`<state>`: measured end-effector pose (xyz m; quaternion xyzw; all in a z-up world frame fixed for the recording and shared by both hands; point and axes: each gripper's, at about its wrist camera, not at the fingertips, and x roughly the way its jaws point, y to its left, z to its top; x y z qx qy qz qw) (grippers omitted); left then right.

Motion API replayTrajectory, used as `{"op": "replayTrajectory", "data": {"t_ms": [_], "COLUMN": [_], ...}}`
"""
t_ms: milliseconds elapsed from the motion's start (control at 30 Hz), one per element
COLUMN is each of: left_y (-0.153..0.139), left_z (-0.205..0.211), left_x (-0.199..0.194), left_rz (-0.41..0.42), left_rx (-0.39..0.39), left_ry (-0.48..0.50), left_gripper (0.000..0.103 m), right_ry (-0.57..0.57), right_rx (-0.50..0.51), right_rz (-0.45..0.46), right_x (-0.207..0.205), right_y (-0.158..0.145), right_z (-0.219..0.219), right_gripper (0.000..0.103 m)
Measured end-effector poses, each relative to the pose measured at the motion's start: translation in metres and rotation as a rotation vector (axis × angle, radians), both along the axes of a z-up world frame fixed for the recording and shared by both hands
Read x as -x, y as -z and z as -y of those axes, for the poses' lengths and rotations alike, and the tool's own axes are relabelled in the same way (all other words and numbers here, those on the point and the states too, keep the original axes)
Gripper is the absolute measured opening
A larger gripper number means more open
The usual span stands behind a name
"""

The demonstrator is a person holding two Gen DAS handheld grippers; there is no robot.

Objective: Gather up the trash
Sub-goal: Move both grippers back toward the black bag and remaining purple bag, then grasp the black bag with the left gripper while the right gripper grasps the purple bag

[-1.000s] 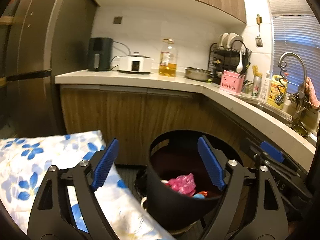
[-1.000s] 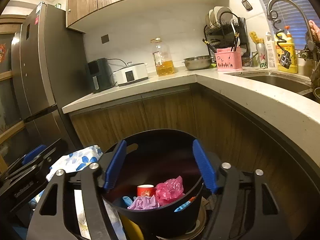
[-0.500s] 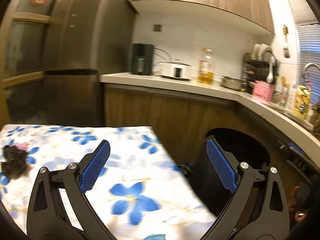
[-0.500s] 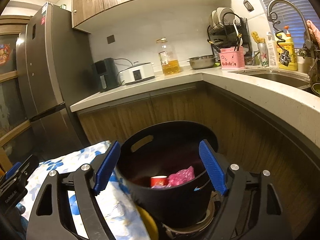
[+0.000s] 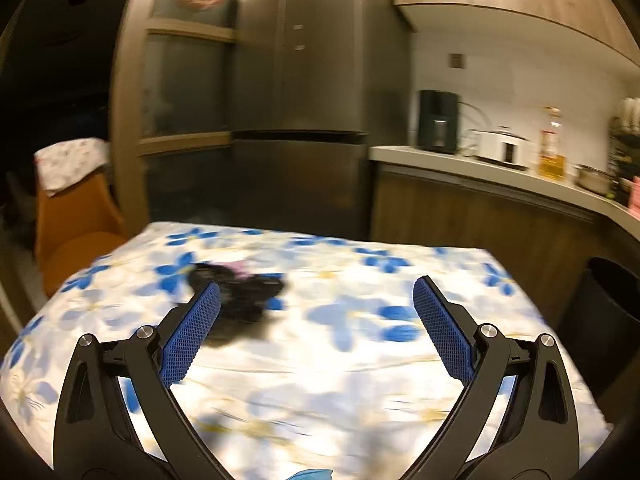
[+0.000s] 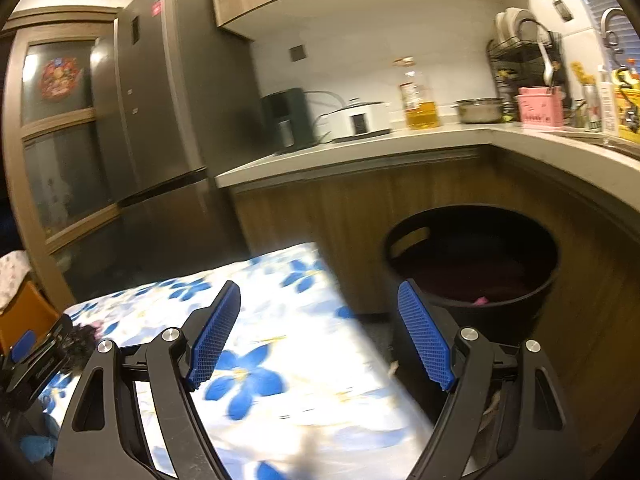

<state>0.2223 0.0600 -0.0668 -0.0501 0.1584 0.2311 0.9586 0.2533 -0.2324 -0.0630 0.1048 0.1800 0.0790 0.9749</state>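
On floral tablecloth (image 5: 340,360), blurred dark trash (image 5: 240,296)

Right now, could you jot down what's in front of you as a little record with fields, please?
Place: kitchen, table with a blue-flowered cloth
Trash on table: dark crumpled clump, blurred, with a bit of pink at its far edge
Bin: black bin on the floor beside the table, below the counter; something pink shows inside
Left hand-held gripper: open, empty, over the table, clump by its left finger
Right hand-held gripper: open, empty, between the table edge and the bin
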Motion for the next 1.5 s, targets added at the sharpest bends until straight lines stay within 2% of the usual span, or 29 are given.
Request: {"op": "replayTrajectory", "data": {"t_ms": [233,367,433,533,600,633,767,800,867,1033,1167,1367,1500], "left_y": [0.008,0.016,0.021,0.029,0.040,0.044,0.056,0.057,0.055,0.041,0.026,0.015,0.014], "left_z": [-0.058,-0.074,-0.081,-0.093,-0.104,-0.108,-0.124,-0.125,-0.127,-0.132,-0.138,-0.158,-0.166], "left_x": [0.001,-0.013,-0.025,-0.035,-0.043,-0.045,-0.043,-0.040,-0.032,-0.001,0.029,0.047,0.053], "left_rz": [-0.025,-0.071,-0.110,-0.154,-0.205,-0.220,-0.237,-0.232,-0.218,-0.170,-0.119,-0.096,-0.096], "left_rx": [0.027,0.045,0.083,0.143,0.200,0.225,0.315,0.324,0.332,0.338,0.284,0.270,0.271], "left_ry": [-0.103,-0.099,-0.080,-0.065,-0.063,-0.061,-0.052,-0.047,-0.033,-0.041,-0.093,-0.161,-0.180], "left_gripper": [0.095,0.095,0.093,0.081,0.065,0.061,0.022,0.017,0.012,0.010,0.010,0.010,0.010], "right_ry": [-0.117,-0.168,-0.188,-0.207,-0.222,-0.231,-0.266,-0.277,-0.300,-0.374,-0.441,-0.546,-0.595], "right_rx": [0.013,0.018,0.020,0.020,0.019,0.018,0.028,0.031,0.038,0.086,0.115,0.146,0.163], "right_rz": [-0.015,-0.015,-0.012,-0.015,-0.025,-0.030,-0.046,-0.052,-0.061,-0.071,-0.088,-0.089,-0.140], "right_x": [-0.006,-0.009,-0.013,-0.019,-0.024,-0.026,-0.033,-0.036,-0.037,-0.035,-0.036,-0.037,-0.048], "right_y": [0.005,0.006,0.005,0.004,0.006,0.007,0.012,0.013,0.016,0.024,0.031,0.034,0.038], "right_z": [-0.070,-0.102,-0.117,-0.132,-0.144,-0.150,-0.172,-0.177,-0.188,-0.228,-0.263,-0.327,-0.368], "right_gripper": [0.079,0.079,0.079,0.079,0.079,0.079,0.079,0.079,0.079,0.079,0.079,0.079,0.079]}}
